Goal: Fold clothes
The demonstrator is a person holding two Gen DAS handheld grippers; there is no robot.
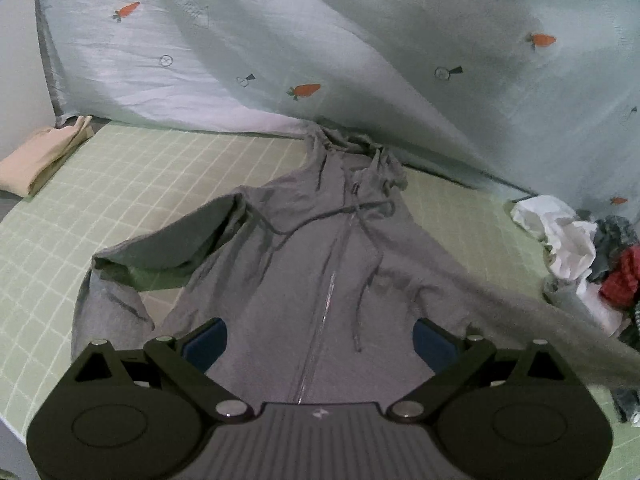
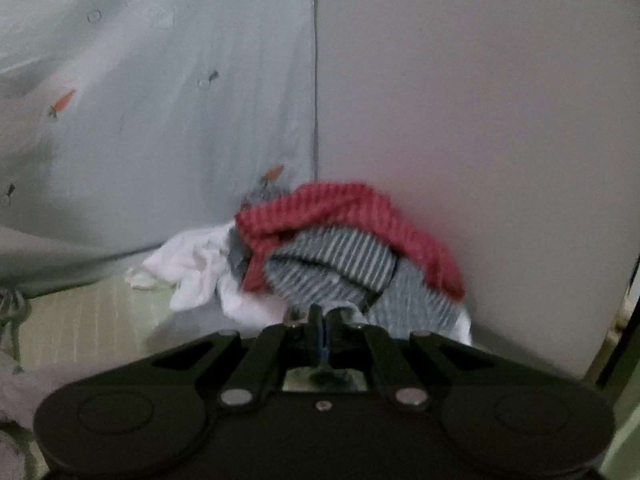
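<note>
A grey zip hoodie (image 1: 304, 248) lies front up on the green checked sheet (image 1: 100, 208), hood towards the quilt. Its left sleeve (image 1: 116, 280) is bent back on itself. My left gripper (image 1: 320, 344) hovers open over the hoodie's lower front, with its blue pads (image 1: 206, 344) either side of the zip. The hoodie's right sleeve (image 1: 560, 320) stretches, blurred, off to the lower right. In the right wrist view my right gripper (image 2: 325, 328) is shut, a scrap of grey cloth (image 2: 340, 314) showing at its tips. An edge of the hoodie (image 2: 12, 384) shows at lower left.
A pile of clothes (image 2: 348, 240), red striped, grey striped and white, lies at the bed's right corner against a white wall (image 2: 480, 120); the same pile (image 1: 600, 272) shows in the left wrist view. A folded beige garment (image 1: 36, 160) lies far left. A carrot-print quilt (image 1: 320, 40) rises behind.
</note>
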